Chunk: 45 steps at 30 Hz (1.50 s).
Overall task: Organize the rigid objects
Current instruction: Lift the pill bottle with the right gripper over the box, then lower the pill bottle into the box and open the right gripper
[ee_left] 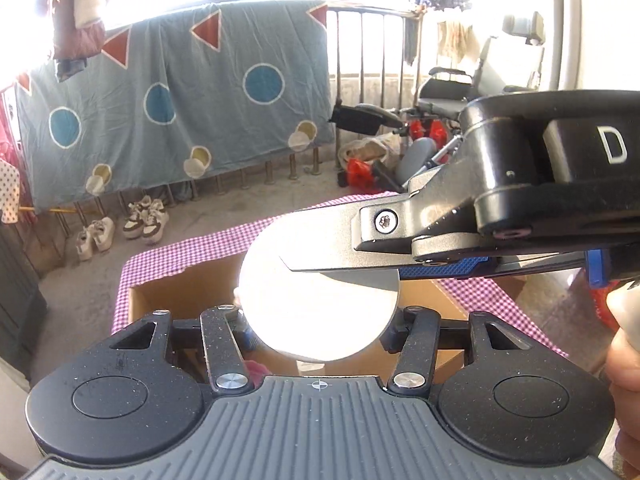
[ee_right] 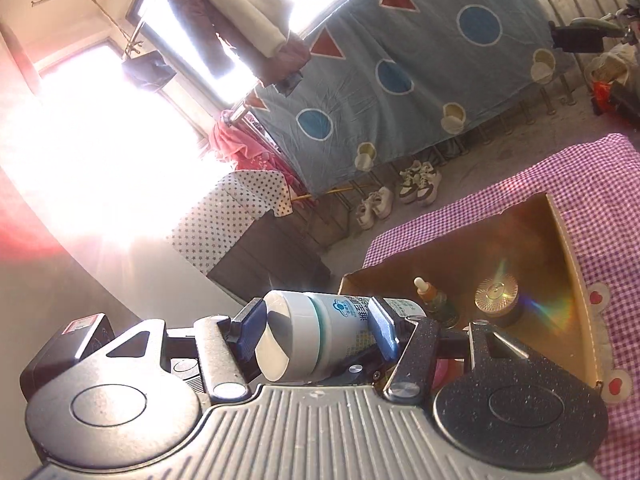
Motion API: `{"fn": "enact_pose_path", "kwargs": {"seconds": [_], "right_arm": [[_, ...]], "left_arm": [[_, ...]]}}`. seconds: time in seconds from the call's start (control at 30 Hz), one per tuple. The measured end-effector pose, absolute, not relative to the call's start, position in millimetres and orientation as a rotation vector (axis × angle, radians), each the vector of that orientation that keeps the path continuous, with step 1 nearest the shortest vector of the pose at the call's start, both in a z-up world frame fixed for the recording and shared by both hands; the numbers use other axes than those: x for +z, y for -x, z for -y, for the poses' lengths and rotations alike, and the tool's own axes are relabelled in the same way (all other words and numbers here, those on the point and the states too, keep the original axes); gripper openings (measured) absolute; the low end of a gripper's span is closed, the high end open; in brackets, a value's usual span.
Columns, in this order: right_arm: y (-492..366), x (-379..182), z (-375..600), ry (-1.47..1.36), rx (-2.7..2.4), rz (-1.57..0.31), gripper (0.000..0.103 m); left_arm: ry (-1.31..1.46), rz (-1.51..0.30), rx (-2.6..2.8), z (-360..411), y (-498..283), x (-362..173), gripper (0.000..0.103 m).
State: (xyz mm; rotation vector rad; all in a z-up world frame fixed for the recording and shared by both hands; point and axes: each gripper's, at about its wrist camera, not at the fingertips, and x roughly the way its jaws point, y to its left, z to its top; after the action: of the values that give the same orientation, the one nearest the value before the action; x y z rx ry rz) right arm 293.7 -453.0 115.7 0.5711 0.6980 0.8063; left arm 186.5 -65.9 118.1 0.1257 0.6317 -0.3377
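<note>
A white bottle with a white cap (ee_right: 298, 336) and teal printed label lies sideways between the blue pads of my right gripper (ee_right: 316, 332), which is shut on its body above the near end of an open cardboard box (ee_right: 560, 240). In the left wrist view the bottle's round white end (ee_left: 320, 300) faces the camera, right in front of my left gripper (ee_left: 320, 332). Its fingers are hidden behind the bottle, so I cannot tell whether they hold it. The right gripper (ee_left: 344, 256) reaches in from the right and clamps the bottle.
The box sits on a pink checked tablecloth (ee_right: 592, 168). Inside it stand a small dropper bottle (ee_right: 434, 300) and a jar with a ribbed gold lid (ee_right: 496, 296). A blue patterned sheet (ee_left: 172, 96) hangs on a railing beyond, shoes (ee_left: 144, 220) on the floor, a wheelchair (ee_left: 460, 92) at right.
</note>
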Motion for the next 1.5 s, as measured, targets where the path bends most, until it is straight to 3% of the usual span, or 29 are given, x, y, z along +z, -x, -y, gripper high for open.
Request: {"fn": "enact_pose_path", "kwargs": {"seconds": [0.4, 0.63, 0.9, 1.4, 1.5], "right_arm": [[-360.4, 22.2, 482.9, -0.585, 0.667, -0.889, 0.060], [-368.0, 15.4, 495.2, -0.560, 0.649, -0.859, 0.067], [-367.1, 11.0, 506.5, -0.599, 0.663, -0.828, 0.065], [-331.8, 38.5, 543.0, -0.689, 0.625, -0.690, 0.067], [-313.2, 48.9, 549.3, -0.697, 0.620, -0.657, 0.069]], "left_arm": [[-0.087, -0.929, -0.444, 99.4, -248.4, 34.5, 0.053], [-0.119, -0.987, -0.439, 113.0, -256.0, 27.7, 0.053], [-0.148, -0.975, -0.425, 119.0, -252.9, 28.6, 0.056], [-0.123, -0.786, -0.383, 109.0, -206.1, 68.4, 0.087], [-0.094, -0.747, -0.372, 95.0, -195.3, 82.1, 0.098]]}}
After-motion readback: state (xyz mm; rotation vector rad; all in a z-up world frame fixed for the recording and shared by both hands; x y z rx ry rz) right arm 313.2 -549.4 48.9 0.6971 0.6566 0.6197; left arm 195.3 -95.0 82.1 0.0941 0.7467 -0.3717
